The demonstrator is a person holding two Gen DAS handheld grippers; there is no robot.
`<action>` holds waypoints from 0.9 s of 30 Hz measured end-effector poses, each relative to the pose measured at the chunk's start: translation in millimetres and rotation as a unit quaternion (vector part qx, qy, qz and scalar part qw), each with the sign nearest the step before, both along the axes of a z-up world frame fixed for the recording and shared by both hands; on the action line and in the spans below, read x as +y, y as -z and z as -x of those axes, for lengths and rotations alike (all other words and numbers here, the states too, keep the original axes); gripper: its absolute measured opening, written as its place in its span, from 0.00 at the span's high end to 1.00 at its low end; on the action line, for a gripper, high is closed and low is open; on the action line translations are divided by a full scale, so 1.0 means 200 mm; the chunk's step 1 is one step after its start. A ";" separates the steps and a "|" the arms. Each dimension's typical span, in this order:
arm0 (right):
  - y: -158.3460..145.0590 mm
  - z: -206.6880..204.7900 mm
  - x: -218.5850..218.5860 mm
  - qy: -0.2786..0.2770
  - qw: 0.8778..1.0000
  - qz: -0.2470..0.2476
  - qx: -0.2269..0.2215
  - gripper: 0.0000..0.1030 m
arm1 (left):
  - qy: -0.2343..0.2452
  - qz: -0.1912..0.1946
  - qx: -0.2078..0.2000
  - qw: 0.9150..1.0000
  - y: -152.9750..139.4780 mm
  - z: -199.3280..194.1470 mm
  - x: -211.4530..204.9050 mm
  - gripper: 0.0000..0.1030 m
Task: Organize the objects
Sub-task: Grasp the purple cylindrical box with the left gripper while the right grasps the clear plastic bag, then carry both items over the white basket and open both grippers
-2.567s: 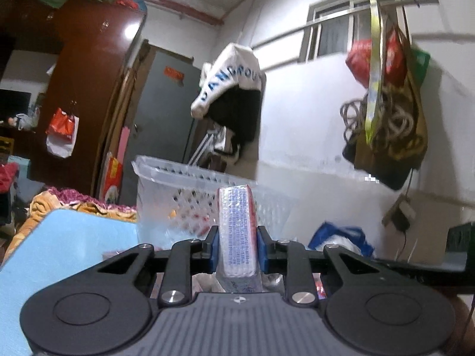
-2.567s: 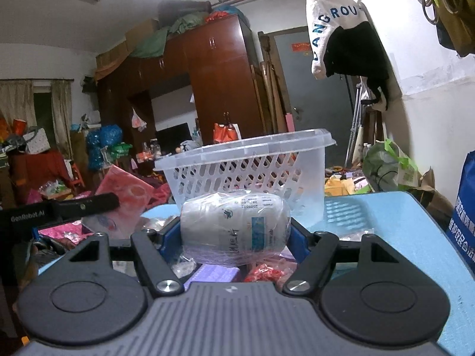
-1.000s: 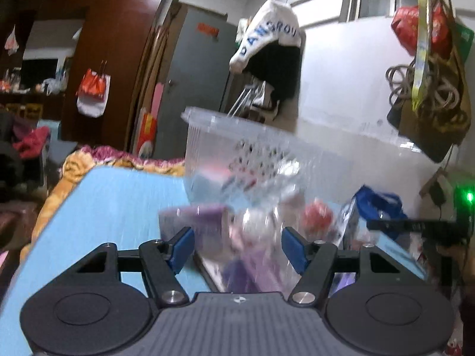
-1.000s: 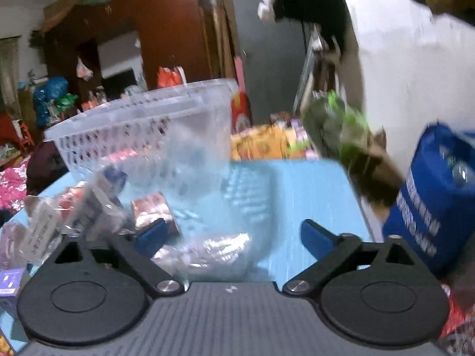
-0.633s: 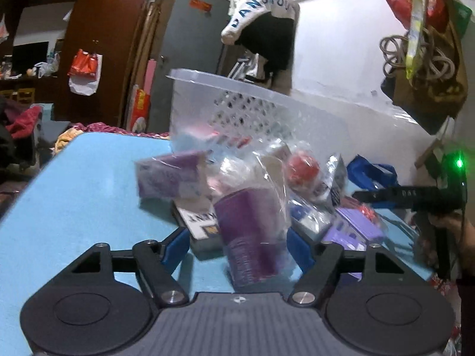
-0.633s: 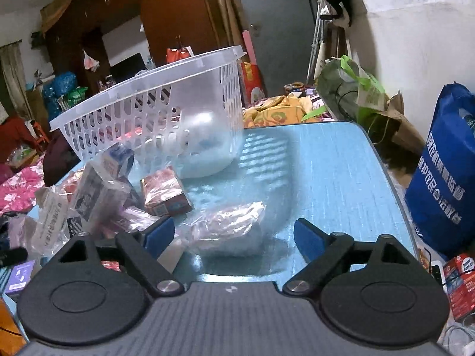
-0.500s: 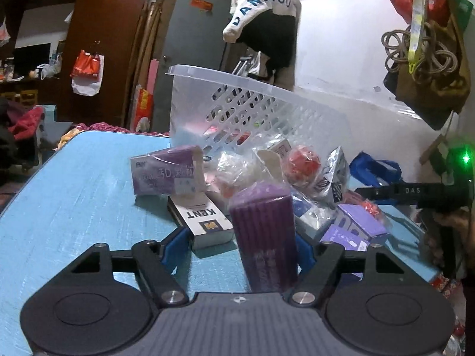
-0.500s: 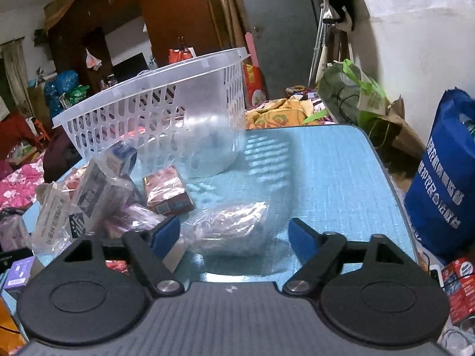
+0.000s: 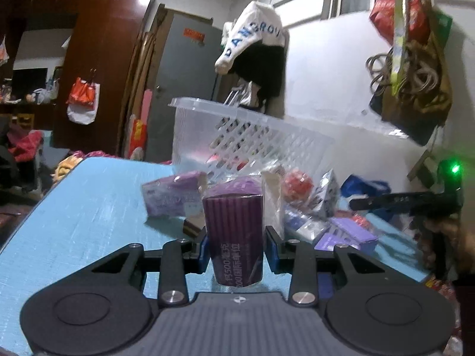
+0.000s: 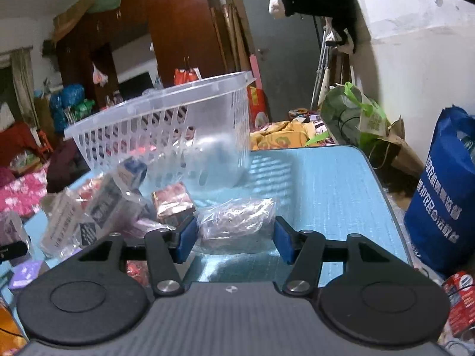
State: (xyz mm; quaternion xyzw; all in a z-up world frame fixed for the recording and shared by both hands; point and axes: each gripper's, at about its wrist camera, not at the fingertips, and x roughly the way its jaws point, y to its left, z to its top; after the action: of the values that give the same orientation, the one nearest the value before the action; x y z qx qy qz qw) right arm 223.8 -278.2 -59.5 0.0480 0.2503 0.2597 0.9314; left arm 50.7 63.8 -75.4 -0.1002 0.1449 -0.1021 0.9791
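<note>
In the left wrist view my left gripper point(image 9: 236, 247) is shut on an upright purple box point(image 9: 234, 231) wrapped in clear film, just above the blue table point(image 9: 89, 207). The clear slotted basket point(image 9: 246, 139) stands behind the pile of packets. In the right wrist view my right gripper point(image 10: 236, 238) is closing around a clear plastic bag of small items point(image 10: 237, 218) lying on the table; the pads stand at its sides. The basket point(image 10: 166, 127) is beyond it to the left.
Loose packets and small boxes point(image 10: 98, 207) lie in front of the basket, among them a purple pack point(image 9: 172, 195) and a red ball-like item point(image 9: 297, 185). A blue bag point(image 10: 445, 190) stands off the table's right edge. The right gripper shows in the left view point(image 9: 406, 201).
Both grippers let go of their earlier items and came down to the pile. The left one closed on the purple box. The right one narrowed around the clear bag.
</note>
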 end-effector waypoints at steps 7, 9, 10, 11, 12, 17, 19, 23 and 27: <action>-0.01 0.02 0.01 0.003 1.000 0.004 -0.018 0.43 | 0.065 0.044 -0.030 0.997 0.00 0.03 0.11 0.61; -0.01 0.02 0.02 0.002 1.000 0.005 -0.019 0.43 | 0.092 0.073 -0.033 0.993 0.02 0.03 0.15 0.61; -0.01 0.02 0.02 0.002 1.000 0.004 -0.019 0.43 | 0.108 0.086 -0.036 0.990 0.02 0.02 0.17 0.61; -0.01 0.02 0.02 0.002 1.000 0.003 -0.020 0.43 | 0.116 0.094 -0.038 0.988 0.02 0.03 0.19 0.61; -0.01 0.02 0.02 0.003 1.000 0.001 -0.020 0.43 | 0.121 0.098 -0.041 0.987 0.03 0.03 0.20 0.61; -0.01 0.03 0.01 0.008 1.000 -0.004 -0.028 0.43 | 0.093 0.094 -0.036 0.991 0.01 0.01 0.20 0.61; -0.01 0.03 0.00 0.011 0.999 -0.009 -0.034 0.43 | 0.087 0.091 -0.036 0.991 0.00 0.00 0.19 0.61; -0.02 0.05 -0.01 0.014 0.999 -0.020 -0.045 0.43 | 0.067 0.071 -0.036 0.995 -0.06 -0.01 0.17 0.61; -0.17 0.06 0.04 0.003 0.996 -0.028 -0.087 0.43 | 0.041 0.016 -0.058 0.997 -0.26 -0.09 0.13 0.61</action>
State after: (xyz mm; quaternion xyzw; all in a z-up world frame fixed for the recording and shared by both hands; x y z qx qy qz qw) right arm 211.1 -270.8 -25.8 0.0517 0.1608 0.2671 0.9487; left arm 69.3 89.2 -23.4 -0.1035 0.0904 -0.1501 0.9791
